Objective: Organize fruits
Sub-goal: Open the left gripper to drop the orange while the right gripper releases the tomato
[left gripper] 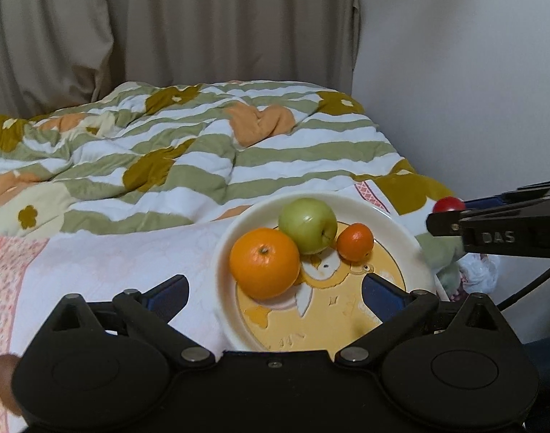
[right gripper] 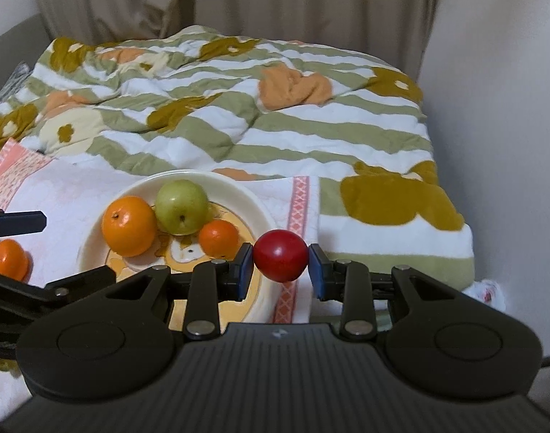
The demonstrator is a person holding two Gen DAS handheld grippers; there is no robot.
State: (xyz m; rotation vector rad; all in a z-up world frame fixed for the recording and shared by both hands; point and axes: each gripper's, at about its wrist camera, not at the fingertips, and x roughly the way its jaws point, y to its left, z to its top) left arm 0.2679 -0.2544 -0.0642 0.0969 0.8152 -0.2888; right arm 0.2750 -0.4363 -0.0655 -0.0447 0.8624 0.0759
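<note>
A: Three fruits are being kept on the plate (right gripper: 260,213): big orange (right gripper: 129,225), green apple (right gripper: 182,206), small orange (right gripper: 218,238). Red fruit (right gripper: 281,255) is being clamped in the right gripper (right gripper: 280,269), beside the rim

B: Risk?

A: It's being pinched only at its sides; could be squeezed out and rolled onto the quilt (right gripper: 239,115). Another orange (right gripper: 9,259) is being left off-plate

B: Pose?

A: Both are being angled downward; left gripper (left gripper: 275,294) is being held wide, empty

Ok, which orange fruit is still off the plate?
The small orange on the cloth left of the plate, by the left gripper. The big orange and other small one sit on it.
</note>
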